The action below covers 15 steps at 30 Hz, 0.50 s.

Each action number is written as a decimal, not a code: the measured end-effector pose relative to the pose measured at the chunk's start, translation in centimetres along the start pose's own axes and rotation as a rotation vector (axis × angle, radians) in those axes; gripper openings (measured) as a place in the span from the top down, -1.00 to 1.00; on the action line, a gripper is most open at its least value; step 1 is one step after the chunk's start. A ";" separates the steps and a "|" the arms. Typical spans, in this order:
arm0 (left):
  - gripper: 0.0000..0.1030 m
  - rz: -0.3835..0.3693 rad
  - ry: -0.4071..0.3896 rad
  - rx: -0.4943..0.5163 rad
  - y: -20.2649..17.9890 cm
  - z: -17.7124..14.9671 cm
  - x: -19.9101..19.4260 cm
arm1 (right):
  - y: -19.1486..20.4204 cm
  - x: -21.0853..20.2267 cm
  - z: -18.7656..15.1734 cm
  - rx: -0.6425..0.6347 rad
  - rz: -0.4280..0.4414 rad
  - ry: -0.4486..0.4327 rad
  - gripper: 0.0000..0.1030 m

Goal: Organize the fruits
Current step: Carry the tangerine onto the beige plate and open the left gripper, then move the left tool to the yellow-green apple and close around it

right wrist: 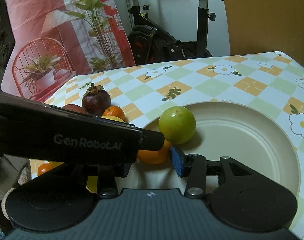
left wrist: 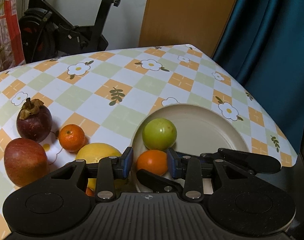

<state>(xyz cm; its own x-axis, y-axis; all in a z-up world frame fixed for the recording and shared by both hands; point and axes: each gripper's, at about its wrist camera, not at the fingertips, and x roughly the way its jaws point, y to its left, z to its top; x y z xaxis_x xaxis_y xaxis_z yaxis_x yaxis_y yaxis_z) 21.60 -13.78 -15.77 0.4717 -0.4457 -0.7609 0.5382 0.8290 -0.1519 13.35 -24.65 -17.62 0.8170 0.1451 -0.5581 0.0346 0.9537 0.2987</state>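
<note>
Exercise bike (left wrist: 72,30), teal curtain (left wrist: 272,40)

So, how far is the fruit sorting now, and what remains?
Done: the green fruit lies on the plate. In hand: an orange at the plate's edge sits between the pads of the left gripper; grip unclear. Left: the mangosteen, red apple, mandarin and yellow fruit wait on the tablecloth.

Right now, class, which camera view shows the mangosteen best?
The left wrist view: the mangosteen sits unobstructed on the tablecloth, whole, with its dry calyx clear. In the right wrist view the mangosteen is farther off and smaller, its lower edge cut off by the other gripper's black body.
</note>
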 end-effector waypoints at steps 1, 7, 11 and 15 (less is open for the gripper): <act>0.25 -0.003 -0.006 0.000 0.1 0.0 -0.3 | 0.0 -0.2 0.1 0.004 0.007 -0.002 0.00; 0.24 -0.004 -0.059 -0.004 0.7 -0.1 -3.0 | 0.7 -1.6 0.5 -0.001 0.005 -0.021 -0.15; 0.24 0.004 -0.120 0.005 1.8 -0.4 -5.9 | 1.4 -2.8 0.2 -0.002 0.001 -0.043 -0.15; 0.24 0.020 -0.168 -0.055 4.3 -1.1 -8.9 | 2.1 -4.0 -0.3 0.001 0.004 -0.076 -0.15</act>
<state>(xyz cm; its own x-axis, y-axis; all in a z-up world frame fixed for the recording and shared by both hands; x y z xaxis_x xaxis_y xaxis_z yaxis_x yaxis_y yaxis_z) 18.98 -5.85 -10.33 0.5947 -0.4748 -0.6487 0.4902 0.8538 -0.1755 9.98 -23.11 -14.97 0.8585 0.1288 -0.4963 0.0313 0.9529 0.3015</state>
